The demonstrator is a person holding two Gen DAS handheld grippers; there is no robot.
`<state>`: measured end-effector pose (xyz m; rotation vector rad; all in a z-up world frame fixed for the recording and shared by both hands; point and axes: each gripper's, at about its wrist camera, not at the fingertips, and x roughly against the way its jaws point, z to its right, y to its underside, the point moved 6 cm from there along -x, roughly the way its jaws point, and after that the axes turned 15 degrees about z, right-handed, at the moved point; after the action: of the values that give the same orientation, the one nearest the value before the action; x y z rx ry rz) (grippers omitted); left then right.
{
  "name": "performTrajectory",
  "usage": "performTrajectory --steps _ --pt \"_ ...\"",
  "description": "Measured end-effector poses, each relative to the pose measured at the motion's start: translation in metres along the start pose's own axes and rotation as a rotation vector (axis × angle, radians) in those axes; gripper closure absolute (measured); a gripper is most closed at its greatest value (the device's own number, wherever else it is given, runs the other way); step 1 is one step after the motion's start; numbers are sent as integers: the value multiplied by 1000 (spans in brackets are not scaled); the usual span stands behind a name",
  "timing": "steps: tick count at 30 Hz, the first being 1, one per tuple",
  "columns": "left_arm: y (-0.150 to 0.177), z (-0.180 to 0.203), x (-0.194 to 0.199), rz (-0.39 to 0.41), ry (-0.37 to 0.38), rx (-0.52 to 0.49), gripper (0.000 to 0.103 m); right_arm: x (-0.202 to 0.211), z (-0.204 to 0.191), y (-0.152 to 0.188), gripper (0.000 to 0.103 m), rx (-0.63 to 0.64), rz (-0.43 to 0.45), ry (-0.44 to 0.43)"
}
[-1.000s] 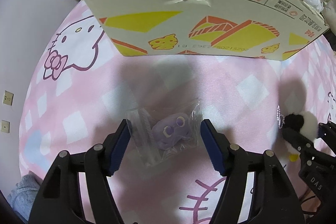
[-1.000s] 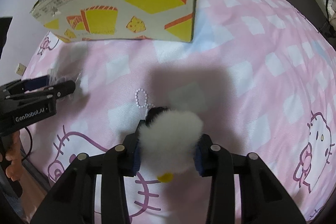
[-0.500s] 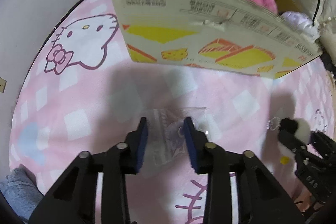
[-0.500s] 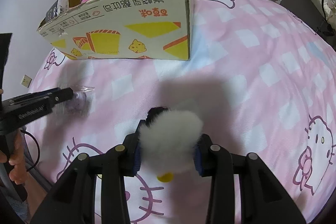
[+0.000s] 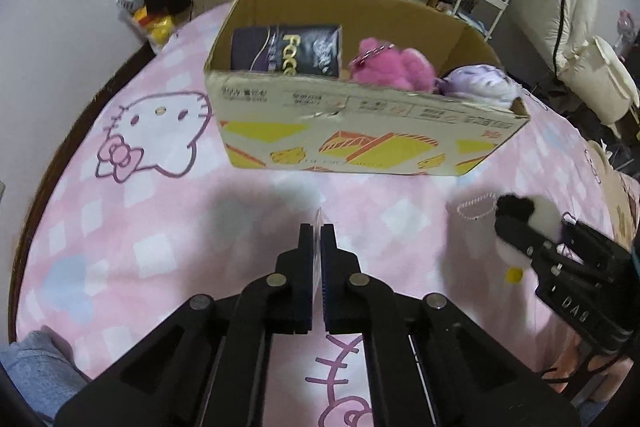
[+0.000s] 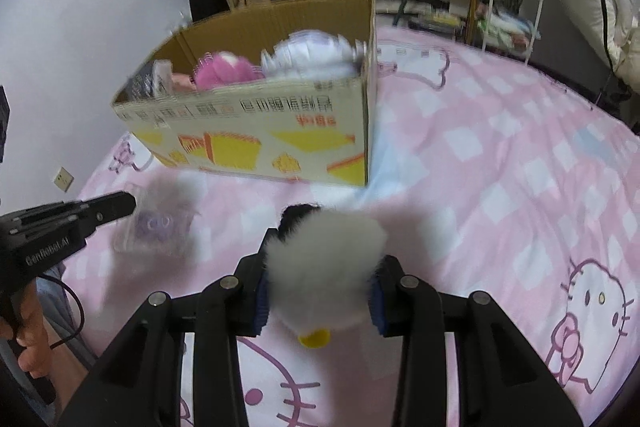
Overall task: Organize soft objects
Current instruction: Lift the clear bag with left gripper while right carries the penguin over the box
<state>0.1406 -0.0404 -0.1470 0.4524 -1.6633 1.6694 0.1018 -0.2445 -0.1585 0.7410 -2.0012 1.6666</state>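
The left gripper (image 5: 317, 233) clamps a clear bag (image 6: 154, 231) holding a purple toy. The right gripper (image 6: 320, 301) grips a white plush (image 6: 324, 271) near the cardboard box (image 5: 360, 119).

My left wrist camera looks forward and down over my left gripper (image 5: 317, 239) at the bed (image 5: 120, 239), facing the near long wall of the cardboard box (image 5: 360, 143). My right wrist camera views the same box (image 6: 256, 143) from further right, nearer its right corner, each view catching the other gripper at its edge.
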Motion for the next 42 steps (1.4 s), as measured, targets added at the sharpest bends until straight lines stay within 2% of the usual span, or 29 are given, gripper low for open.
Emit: performTrajectory --steps 8,12,16,25,28,35,38,42 --pt "-16 9 28 125 -1 -29 99 28 -18 -25 62 51 168 -49" --pt "-26 10 51 212 -14 -46 99 38 -17 -40 62 10 222 -74" --pt "-42 24 76 294 -4 -115 99 49 -15 -53 62 3 302 -80" --pt "-79 49 102 451 26 -184 99 52 -17 -81 62 14 408 -94" --pt "-97 51 99 456 49 -163 99 53 -20 -97 62 27 432 -101" --pt "-138 50 89 526 30 -193 99 38 -20 -135 62 -19 459 -141" --pt "-145 44 71 487 12 -173 99 27 -20 -148 62 -20 465 -141" --pt "-144 38 49 482 14 -143 99 11 -19 -153 62 -6 459 -131"
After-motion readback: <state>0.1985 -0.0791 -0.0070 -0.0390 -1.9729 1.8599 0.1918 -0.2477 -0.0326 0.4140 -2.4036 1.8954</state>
